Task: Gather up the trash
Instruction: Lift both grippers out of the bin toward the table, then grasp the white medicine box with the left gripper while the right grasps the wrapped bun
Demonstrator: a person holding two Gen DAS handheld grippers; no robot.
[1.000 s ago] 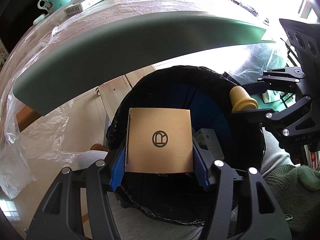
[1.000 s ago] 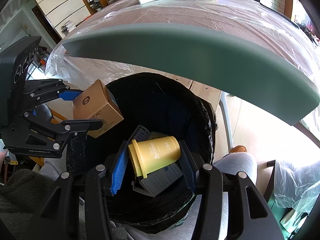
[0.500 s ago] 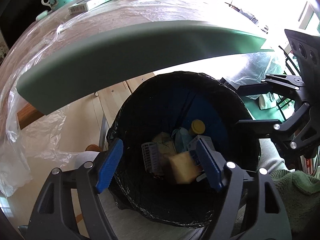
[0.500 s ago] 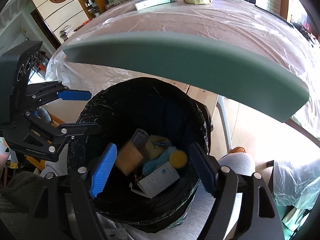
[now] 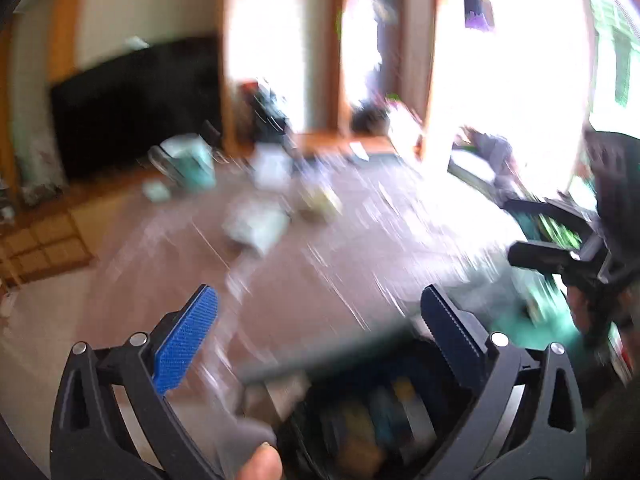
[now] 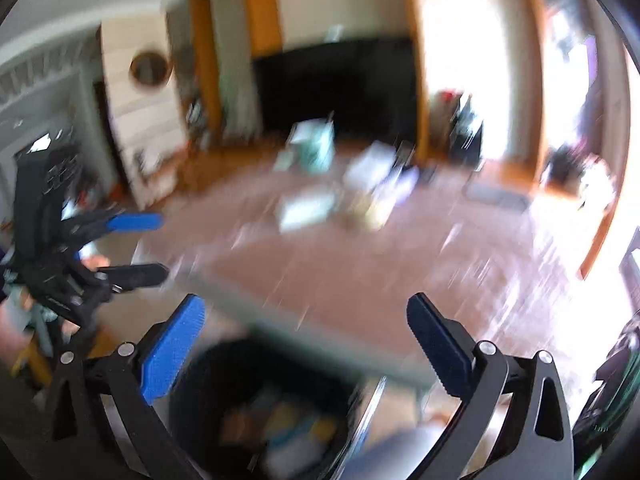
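Both views are heavily blurred. In the left wrist view, the left claw (image 5: 318, 328) stands spread wide with nothing between its blue pads; its jaws have just been opening. Below it, the black-lined bin (image 5: 360, 432) holds a jumble of dropped trash (image 5: 380, 420), too smeared to tell apart. Beyond lies the plastic-covered counter (image 5: 320, 280), with a teal mug (image 5: 188, 164) far left, a pale box (image 5: 256, 226) and a yellowish lump (image 5: 320, 204) near the middle. At the right edge the right claw (image 5: 520, 232) shows side-on.

In the right wrist view, the left claw (image 6: 148, 244) shows at the left, spread. The right claw (image 6: 306, 330) is spread wide and empty, its jaws also just opened, above the bin (image 6: 224, 364).
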